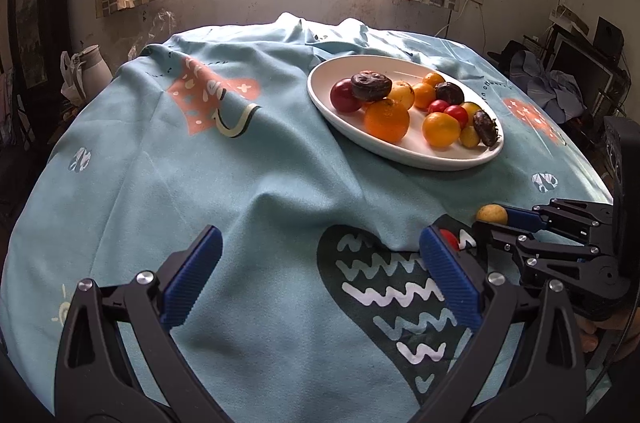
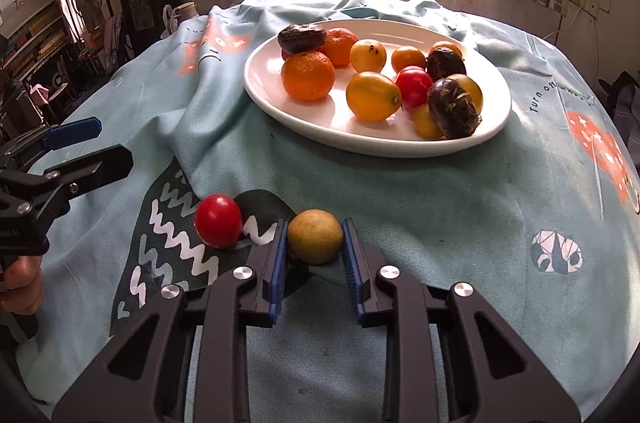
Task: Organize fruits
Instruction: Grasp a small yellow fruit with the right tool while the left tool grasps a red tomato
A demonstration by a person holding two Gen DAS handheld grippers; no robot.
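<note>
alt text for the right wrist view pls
The right gripper is shut on a small yellow fruit lying on a blue tablecloth, a red fruit beside it. Behind sits a white plate of mixed fruit.

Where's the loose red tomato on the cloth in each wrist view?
Left wrist: the red tomato sits lower right, mostly hidden behind the left tool's right finger, beside the right tool.
Right wrist: red tomato lies left of centre on the cloth, apart from the yellowish fruit that the right tool is shut on.
Shared landmark: the white oval plate of fruit, beyond it.
</note>
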